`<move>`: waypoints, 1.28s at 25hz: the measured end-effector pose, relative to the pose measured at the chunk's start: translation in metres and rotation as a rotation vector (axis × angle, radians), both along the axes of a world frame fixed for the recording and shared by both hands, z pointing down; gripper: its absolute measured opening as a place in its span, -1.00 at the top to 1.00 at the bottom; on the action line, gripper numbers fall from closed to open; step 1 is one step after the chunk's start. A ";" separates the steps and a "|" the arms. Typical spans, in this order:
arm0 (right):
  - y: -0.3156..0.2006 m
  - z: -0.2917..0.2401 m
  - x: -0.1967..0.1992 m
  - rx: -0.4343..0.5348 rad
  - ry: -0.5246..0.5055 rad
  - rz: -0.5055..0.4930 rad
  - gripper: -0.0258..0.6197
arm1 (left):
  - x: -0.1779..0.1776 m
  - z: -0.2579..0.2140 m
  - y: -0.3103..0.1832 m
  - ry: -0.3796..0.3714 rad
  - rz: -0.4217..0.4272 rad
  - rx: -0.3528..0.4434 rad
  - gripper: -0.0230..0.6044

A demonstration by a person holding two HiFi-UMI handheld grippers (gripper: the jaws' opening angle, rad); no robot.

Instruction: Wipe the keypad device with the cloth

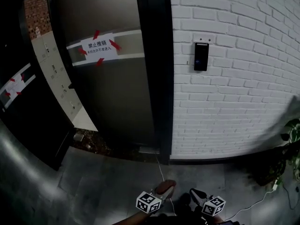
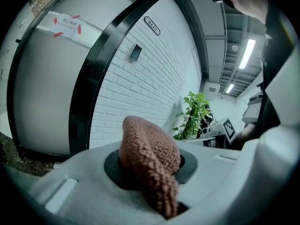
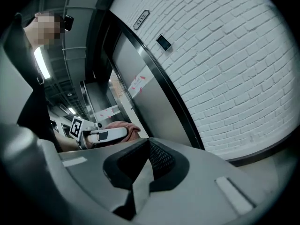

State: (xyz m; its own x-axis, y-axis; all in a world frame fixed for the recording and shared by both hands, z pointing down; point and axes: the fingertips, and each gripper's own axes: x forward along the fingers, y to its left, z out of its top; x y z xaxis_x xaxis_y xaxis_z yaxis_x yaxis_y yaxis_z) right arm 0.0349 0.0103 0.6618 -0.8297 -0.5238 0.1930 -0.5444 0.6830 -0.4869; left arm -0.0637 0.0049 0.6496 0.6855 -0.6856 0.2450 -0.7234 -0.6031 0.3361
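The keypad device (image 1: 201, 56) is a small black panel high on the white brick wall, and it also shows in the left gripper view as the keypad (image 2: 136, 52) and in the right gripper view as the keypad (image 3: 163, 42). My left gripper (image 1: 162, 191) is low at the bottom of the head view, far below it, shut on a brown knitted cloth (image 2: 147, 149) that bulges out of the jaws. My right gripper (image 1: 196, 193) is just to its right, its jaws shut with nothing between them. From the right gripper (image 3: 143, 165) I see the cloth (image 3: 123, 127).
A black door frame (image 1: 159, 78) stands left of the keypad, beside a glass door with a white sign (image 1: 98, 46). A potted plant (image 1: 293, 144) is at the far right. A white cable (image 1: 161, 172) runs over the dark floor. Lockers (image 1: 54, 71) are behind the glass.
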 end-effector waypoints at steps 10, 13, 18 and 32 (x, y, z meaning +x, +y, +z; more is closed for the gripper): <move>0.086 -0.010 -0.007 -0.006 0.002 0.006 0.92 | 0.015 0.016 0.075 -0.007 0.090 -0.018 0.75; 0.096 -0.009 -0.006 -0.007 -0.004 0.018 0.92 | 0.024 0.023 0.094 -0.012 0.120 -0.043 0.75; 0.102 -0.008 -0.001 -0.015 -0.018 0.035 0.92 | 0.032 0.026 0.103 -0.006 0.137 -0.053 0.75; 0.102 -0.009 0.001 0.028 -0.002 -0.005 0.92 | 0.036 0.028 0.103 -0.005 0.100 -0.040 0.75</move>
